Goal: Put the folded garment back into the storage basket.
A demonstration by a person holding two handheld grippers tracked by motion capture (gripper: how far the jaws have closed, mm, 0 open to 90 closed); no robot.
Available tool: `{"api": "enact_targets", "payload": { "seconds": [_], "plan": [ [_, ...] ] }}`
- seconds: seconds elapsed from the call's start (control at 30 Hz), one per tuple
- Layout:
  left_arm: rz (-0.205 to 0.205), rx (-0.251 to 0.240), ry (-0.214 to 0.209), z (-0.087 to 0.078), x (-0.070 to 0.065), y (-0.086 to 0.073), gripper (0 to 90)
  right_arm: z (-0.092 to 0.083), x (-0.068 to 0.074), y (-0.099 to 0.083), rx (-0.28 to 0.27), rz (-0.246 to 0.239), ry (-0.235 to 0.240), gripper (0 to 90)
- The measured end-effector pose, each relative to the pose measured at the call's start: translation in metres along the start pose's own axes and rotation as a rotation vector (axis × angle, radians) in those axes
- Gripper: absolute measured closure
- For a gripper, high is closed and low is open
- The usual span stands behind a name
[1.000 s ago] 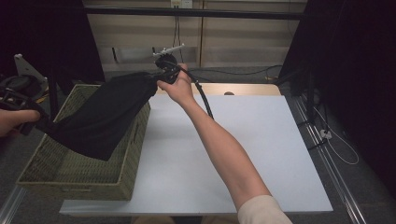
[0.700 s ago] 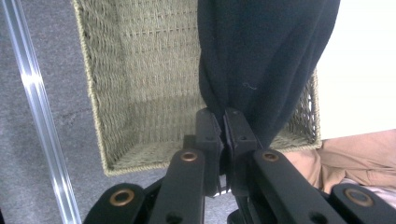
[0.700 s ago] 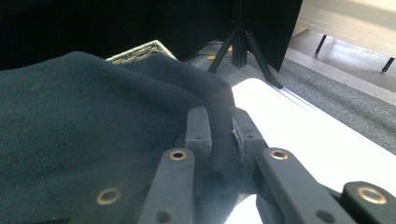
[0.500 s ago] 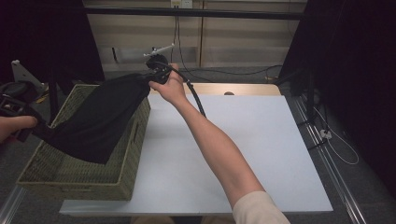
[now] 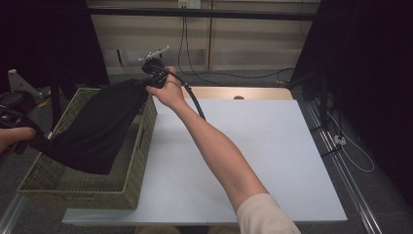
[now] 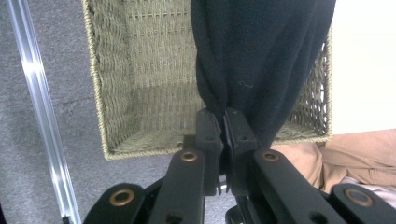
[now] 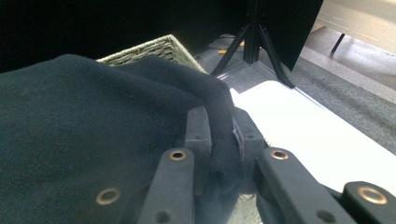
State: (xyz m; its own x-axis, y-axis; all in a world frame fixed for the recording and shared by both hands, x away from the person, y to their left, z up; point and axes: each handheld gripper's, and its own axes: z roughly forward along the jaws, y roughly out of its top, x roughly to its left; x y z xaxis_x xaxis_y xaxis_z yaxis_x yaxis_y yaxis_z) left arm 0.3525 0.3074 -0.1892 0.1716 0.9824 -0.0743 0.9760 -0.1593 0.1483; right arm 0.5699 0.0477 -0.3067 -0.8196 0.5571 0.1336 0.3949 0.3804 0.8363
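Left gripper clamped tight on one bunched end of black cloth, jaws pressed nearly together around the fold, held low at the near left corner of woven basket, outside its rim in the high view. Right gripper pinching the opposite end of the same cloth, a thick fold squeezed between its jaws, raised above the basket's far right corner beside white table. Cloth stretched slantwise between the two grips, high at the right, low at the left, its loose middle sagging down into the basket. From the left gripper view, cloth hanging over the basket's right half, bare woven floor showing at the left. Bare forearm reaching diagonally over the table.
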Motion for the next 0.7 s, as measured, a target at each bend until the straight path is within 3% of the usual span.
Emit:
{"api": "enact_targets", "payload": {
  "seconds": [0.13, 0.17, 0.2, 0.23, 0.27, 0.3, 0.37, 0.53, 0.6, 0.7],
  "plan": [
    [0.004, -0.029, -0.024, 0.006, 0.001, -0.003, 85.8, 0.013, 0.0, 0.005, -0.001, -0.026, 0.005, 77.8],
    [-0.004, -0.052, -0.032, 0.009, 0.001, -0.003, 81.4, 0.018, -0.001, 0.005, -0.004, -0.034, 0.0, 69.8],
    [-0.001, -0.062, -0.013, 0.014, 0.002, -0.001, 69.5, 0.022, -0.001, 0.004, -0.003, -0.03, -0.009, 56.8],
    [0.011, -0.066, 0.021, 0.02, 0.003, 0.001, 51.0, 0.026, -0.001, 0.003, 0.015, -0.033, -0.034, 49.0],
    [0.037, -0.07, 0.043, 0.024, 0.004, 0.003, 46.0, 0.027, 0.0, 0.001, 0.037, -0.028, -0.051, 49.3],
    [0.045, -0.079, 0.05, 0.028, 0.005, 0.005, 44.4, 0.027, 0.0, -0.002, 0.038, -0.006, -0.032, 48.7],
    [0.045, -0.084, 0.038, 0.035, 0.008, 0.01, 33.5, 0.022, 0.0, -0.007, 0.03, 0.003, -0.015, 46.2],
    [0.065, -0.119, 0.046, 0.042, 0.01, 0.021, 25.8, 0.003, -0.001, -0.021, 0.032, 0.018, 0.024, 39.3],
    [0.095, -0.136, 0.055, 0.045, 0.01, 0.024, 24.6, -0.004, -0.001, -0.025, 0.023, 0.02, 0.028, 38.2],
    [0.103, -0.136, 0.054, 0.048, 0.008, 0.029, 22.4, -0.016, -0.001, -0.031, 0.022, 0.022, 0.046, 35.8]
  ]
}}
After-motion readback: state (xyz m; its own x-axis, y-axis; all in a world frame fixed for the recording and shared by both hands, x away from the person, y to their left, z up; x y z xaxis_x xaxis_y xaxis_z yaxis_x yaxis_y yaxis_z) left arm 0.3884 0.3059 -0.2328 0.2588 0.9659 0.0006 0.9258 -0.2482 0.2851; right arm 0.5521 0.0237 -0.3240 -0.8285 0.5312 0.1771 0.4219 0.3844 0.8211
